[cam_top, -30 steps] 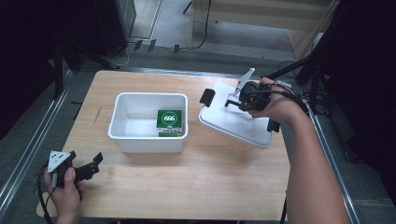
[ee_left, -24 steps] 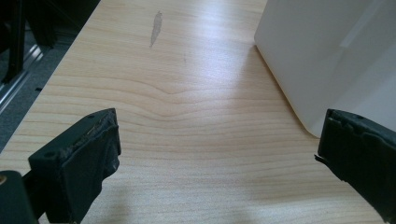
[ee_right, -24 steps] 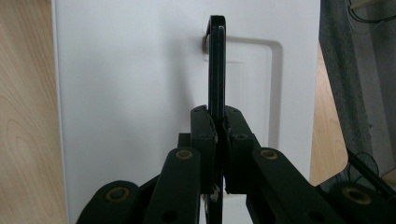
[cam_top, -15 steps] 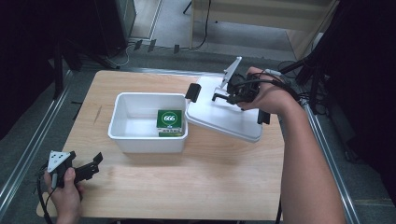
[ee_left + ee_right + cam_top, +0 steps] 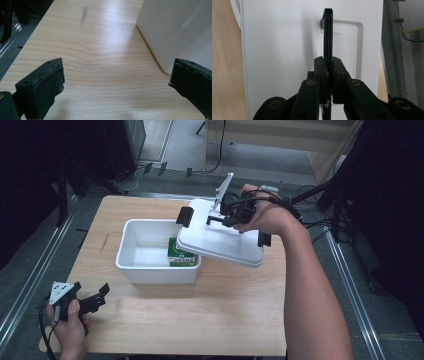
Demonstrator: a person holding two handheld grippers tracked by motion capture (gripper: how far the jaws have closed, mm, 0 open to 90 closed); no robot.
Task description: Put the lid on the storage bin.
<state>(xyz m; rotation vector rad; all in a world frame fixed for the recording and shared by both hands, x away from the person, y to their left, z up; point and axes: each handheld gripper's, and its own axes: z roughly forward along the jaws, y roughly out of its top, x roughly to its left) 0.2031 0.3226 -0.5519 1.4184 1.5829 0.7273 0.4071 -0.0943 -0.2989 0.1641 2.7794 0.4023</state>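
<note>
A white bin (image 5: 145,262) stands on the wooden table (image 5: 200,320) with a green-labelled box (image 5: 176,254) inside. My right gripper (image 5: 217,220) is shut on the thin black handle (image 5: 328,37) of the white lid (image 5: 220,240) and holds the lid tilted in the air, its left part over the bin's right end. In the right gripper view both pads clamp the handle (image 5: 328,37) above the lid (image 5: 282,50). My left gripper (image 5: 102,292) rests near the table's front left corner, open, its jaws apart with bare wood between them (image 5: 117,82); the bin's wall (image 5: 175,30) shows beyond.
Black clips (image 5: 185,216) sit on the lid's ends. Metal rails run along both sides of the table. Cables (image 5: 320,220) lie on the floor at the right. Dark furniture and a wooden cabinet stand behind the table.
My right gripper has lifted the lid off the table's right side and carried it left, so it now partly covers the bin. The left gripper has stayed still.
</note>
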